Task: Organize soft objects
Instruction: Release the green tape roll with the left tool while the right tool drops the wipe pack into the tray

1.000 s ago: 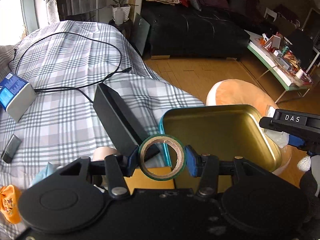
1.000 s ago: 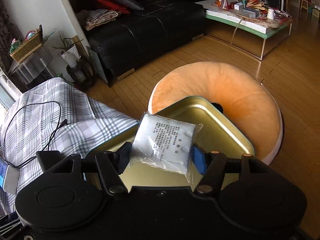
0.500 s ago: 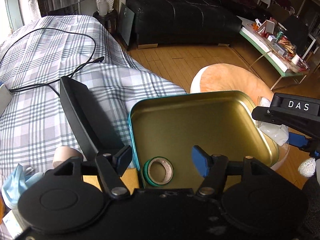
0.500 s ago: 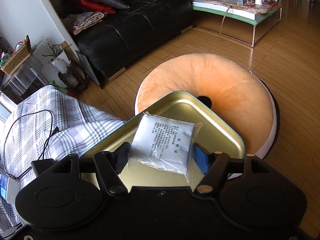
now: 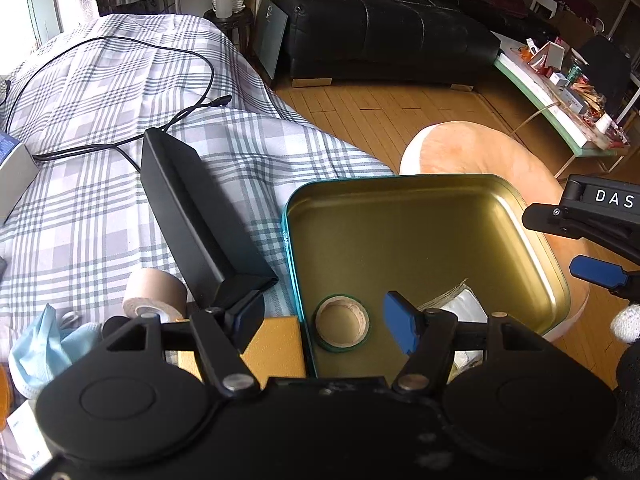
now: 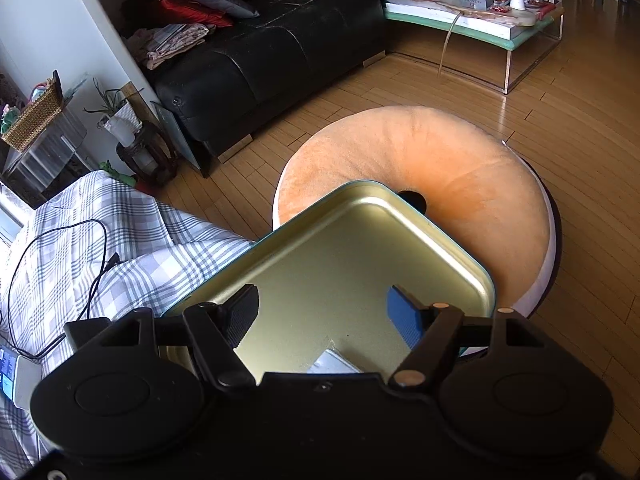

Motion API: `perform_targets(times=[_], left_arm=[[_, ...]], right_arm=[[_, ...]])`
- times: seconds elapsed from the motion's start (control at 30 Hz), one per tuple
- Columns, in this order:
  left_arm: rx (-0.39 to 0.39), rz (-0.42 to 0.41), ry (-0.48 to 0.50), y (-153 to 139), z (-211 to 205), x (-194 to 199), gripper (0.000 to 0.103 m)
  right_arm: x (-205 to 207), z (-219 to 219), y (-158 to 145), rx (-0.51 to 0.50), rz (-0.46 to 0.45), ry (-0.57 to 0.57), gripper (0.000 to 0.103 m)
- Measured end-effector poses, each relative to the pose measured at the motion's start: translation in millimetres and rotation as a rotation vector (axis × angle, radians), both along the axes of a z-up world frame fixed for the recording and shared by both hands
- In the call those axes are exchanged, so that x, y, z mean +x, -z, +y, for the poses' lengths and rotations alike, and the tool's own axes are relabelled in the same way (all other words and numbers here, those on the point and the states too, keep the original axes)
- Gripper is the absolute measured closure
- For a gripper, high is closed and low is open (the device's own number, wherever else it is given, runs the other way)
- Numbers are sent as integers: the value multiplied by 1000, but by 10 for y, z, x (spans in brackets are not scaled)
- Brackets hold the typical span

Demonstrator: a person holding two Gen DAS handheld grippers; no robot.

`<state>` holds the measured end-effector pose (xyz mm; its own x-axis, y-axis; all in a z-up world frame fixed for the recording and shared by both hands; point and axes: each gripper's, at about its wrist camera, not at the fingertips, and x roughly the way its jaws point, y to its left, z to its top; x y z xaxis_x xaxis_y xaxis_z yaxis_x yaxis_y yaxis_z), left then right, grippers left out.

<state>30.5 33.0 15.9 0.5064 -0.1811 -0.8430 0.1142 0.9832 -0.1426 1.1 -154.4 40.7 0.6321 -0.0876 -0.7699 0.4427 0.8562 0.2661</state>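
Note:
An open gold tin with a teal rim (image 5: 420, 216) rests on the plaid-covered bed and an orange ring cushion (image 6: 440, 160). A green-edged tape roll (image 5: 342, 322) lies flat in the tin's near corner, under my open left gripper (image 5: 324, 316), which touches nothing. A white plastic-wrapped packet (image 5: 460, 304) lies in the tin beside it. In the right wrist view, the tin (image 6: 360, 192) sits below my open right gripper (image 6: 324, 316), and the packet (image 6: 334, 362) shows just behind the jaws. The right gripper (image 5: 588, 256) also shows at the right edge of the left wrist view.
A long black box (image 5: 200, 220) lies on the plaid cover left of the tin. Near it are a beige tape roll (image 5: 154, 296), a blue face mask (image 5: 44, 352), a yellow card (image 5: 272, 348) and a black cable (image 5: 120, 144). A black sofa (image 6: 280, 52) and a cluttered low table (image 6: 480, 12) stand across the wooden floor.
My left gripper opened and the green tape roll dropped into the tin. My right gripper opened and the white packet fell from its jaws onto the tin's floor.

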Motion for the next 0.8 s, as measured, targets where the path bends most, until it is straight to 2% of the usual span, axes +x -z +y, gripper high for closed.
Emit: perform_targets(times=[0.23,0.5,0.8], left_arm=[[19,-5,-24,4,48,-72,38],[112,-23,-45,24,-6,-228,36],[114,-49,-57,-53,15,-420,33]], right_arm=[[18,44,17,-17,15,-16,34],[23,41,45,-14,27,-16,34],[20,53,78,-24,41,-41,34]])
